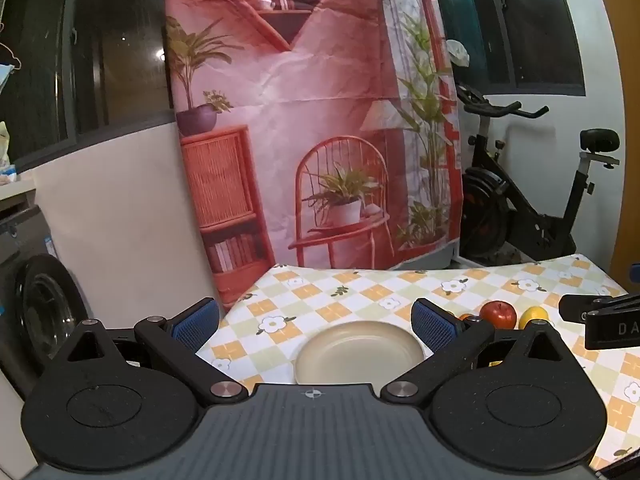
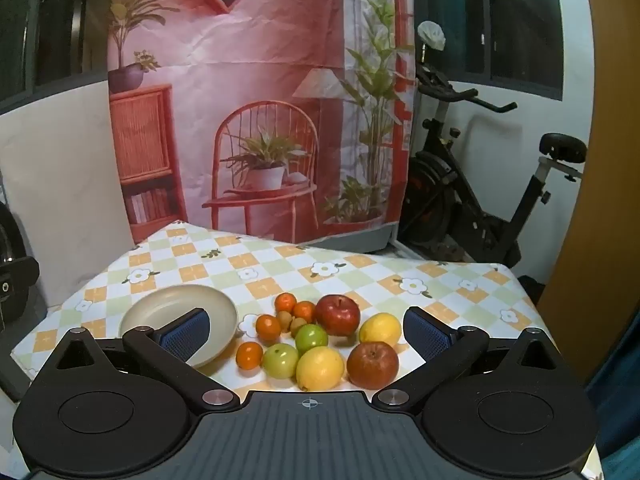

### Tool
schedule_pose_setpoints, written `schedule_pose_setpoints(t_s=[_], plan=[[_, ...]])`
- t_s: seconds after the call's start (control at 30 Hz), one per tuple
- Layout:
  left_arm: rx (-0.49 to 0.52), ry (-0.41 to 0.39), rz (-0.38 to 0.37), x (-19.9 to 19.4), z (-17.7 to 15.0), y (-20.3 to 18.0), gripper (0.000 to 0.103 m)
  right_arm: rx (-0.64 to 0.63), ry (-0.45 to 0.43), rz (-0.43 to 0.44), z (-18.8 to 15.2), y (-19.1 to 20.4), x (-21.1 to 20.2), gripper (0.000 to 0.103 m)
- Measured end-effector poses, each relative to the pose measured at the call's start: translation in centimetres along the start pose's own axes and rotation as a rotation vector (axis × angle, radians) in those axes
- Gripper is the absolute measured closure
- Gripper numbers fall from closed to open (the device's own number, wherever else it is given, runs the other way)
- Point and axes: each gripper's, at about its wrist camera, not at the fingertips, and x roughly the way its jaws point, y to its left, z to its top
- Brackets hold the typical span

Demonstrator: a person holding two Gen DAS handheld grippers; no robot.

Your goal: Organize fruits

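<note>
A beige plate (image 2: 152,304) sits empty on the checked tablecloth (image 2: 280,264); it also shows in the left wrist view (image 1: 360,344). To its right lies a cluster of fruit: two red apples (image 2: 338,314) (image 2: 372,364), two lemons (image 2: 320,368) (image 2: 380,328), two green apples (image 2: 280,360) (image 2: 311,337), several small oranges (image 2: 268,327) and small brownish fruits (image 2: 298,324). My right gripper (image 2: 306,334) is open and empty, above the table's near edge, facing the fruit. My left gripper (image 1: 316,322) is open and empty, facing the plate. A red apple (image 1: 498,314) and lemon (image 1: 532,317) show at its right.
A pink printed backdrop (image 2: 260,100) hangs behind the table. An exercise bike (image 2: 480,200) stands at the back right. A washing machine (image 1: 36,312) is left of the table. The right gripper's body (image 1: 600,320) shows at the right of the left wrist view.
</note>
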Motion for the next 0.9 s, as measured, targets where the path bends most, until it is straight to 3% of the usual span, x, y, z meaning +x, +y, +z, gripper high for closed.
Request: schedule_pose_setpoints(t_s=[0.9], plan=[[0.0, -0.018, -0.022, -0.4, 0.1, 0.0, 0.0, 0.007, -0.02, 0.002, -0.2, -0.1, -0.5, 0.0]])
